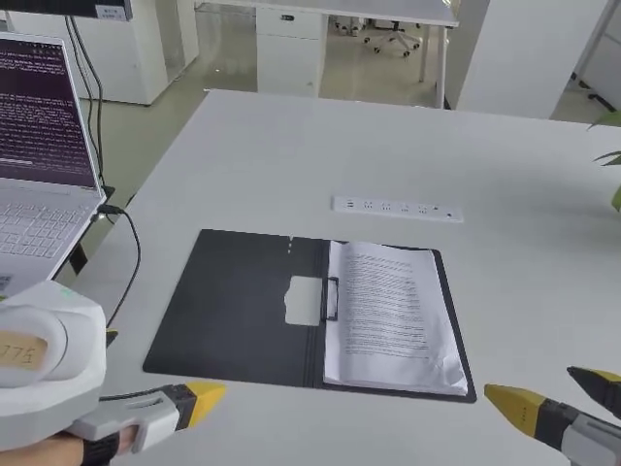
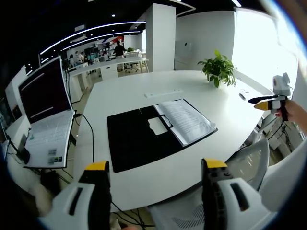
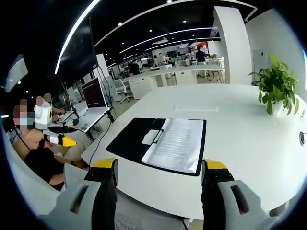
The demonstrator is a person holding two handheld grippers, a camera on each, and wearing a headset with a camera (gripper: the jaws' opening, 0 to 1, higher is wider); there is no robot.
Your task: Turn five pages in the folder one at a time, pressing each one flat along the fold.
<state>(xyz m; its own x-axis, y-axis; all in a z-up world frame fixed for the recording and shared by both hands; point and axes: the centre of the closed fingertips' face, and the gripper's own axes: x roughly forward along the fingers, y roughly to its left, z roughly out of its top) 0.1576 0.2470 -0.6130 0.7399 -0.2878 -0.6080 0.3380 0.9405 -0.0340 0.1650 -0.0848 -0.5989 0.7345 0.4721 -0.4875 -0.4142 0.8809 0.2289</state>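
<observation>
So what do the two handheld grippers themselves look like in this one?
They match. The left gripper and the right gripper each have a white moulded body with a dark slot on each side, black jaws and yellow ends. In the head view, the jaws taper to pointed yellow ends ahead of a dark grey section.

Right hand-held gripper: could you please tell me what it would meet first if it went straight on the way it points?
Most likely the open folder lying on the table, around its stack of pages. Nothing stands between it and the right hand-held gripper, though depth is unclear.
</observation>
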